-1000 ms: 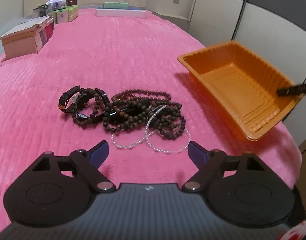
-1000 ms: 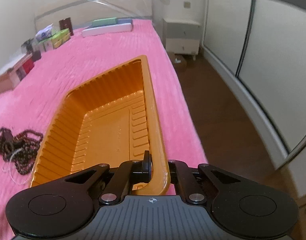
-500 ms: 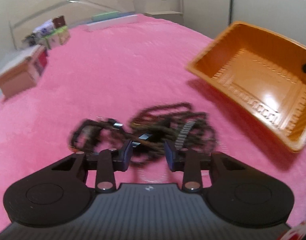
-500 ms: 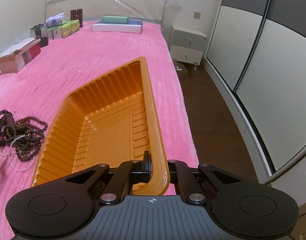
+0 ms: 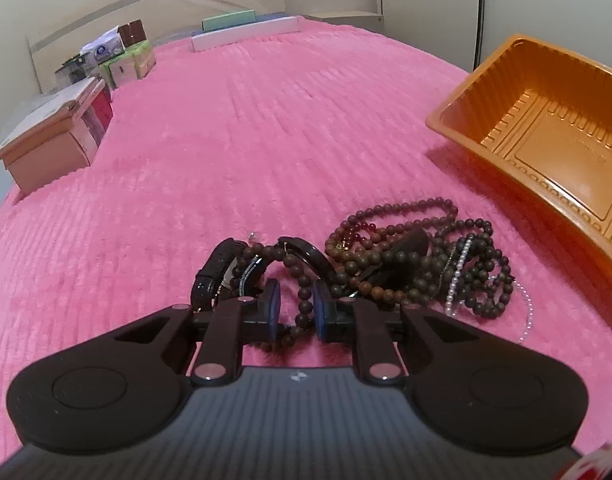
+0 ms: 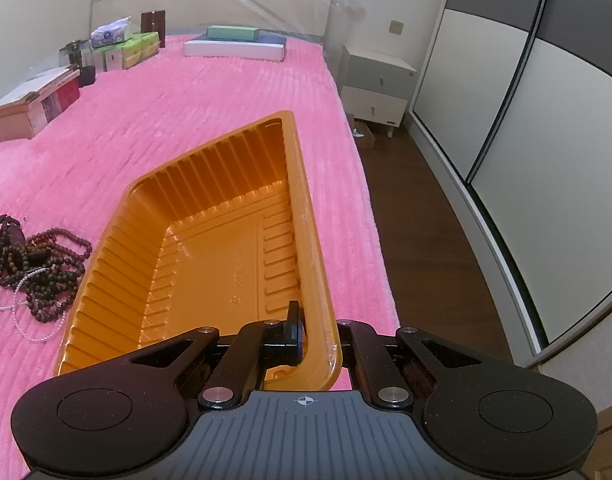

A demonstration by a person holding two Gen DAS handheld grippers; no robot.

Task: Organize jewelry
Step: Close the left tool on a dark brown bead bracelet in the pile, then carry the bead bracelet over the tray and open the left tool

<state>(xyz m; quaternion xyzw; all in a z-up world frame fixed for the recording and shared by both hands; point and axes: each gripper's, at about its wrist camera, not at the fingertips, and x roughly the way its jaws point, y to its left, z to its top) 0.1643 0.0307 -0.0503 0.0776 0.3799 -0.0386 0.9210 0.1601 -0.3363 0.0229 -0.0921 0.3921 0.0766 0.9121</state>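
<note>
Right gripper (image 6: 306,344) clamped on orange tray (image 6: 210,240) rim, steadying it beside pile. Left gripper (image 5: 297,307) closing, brown bead strand (image 5: 304,300) between fingers; jewelry pile (image 5: 405,264) lower centre on pink bed (image 5: 226,140).

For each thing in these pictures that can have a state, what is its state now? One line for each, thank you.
Left hand-held gripper: jaws closing, a brown bead strand between the pads.
Right hand-held gripper: shut on the orange tray's rim.
Orange tray: empty, tilted, held by the rim at its near corner.
Jewelry pile: tangled, lying on the pink blanket, outside the tray.
White bead strand: caught in the dark beads.
</note>
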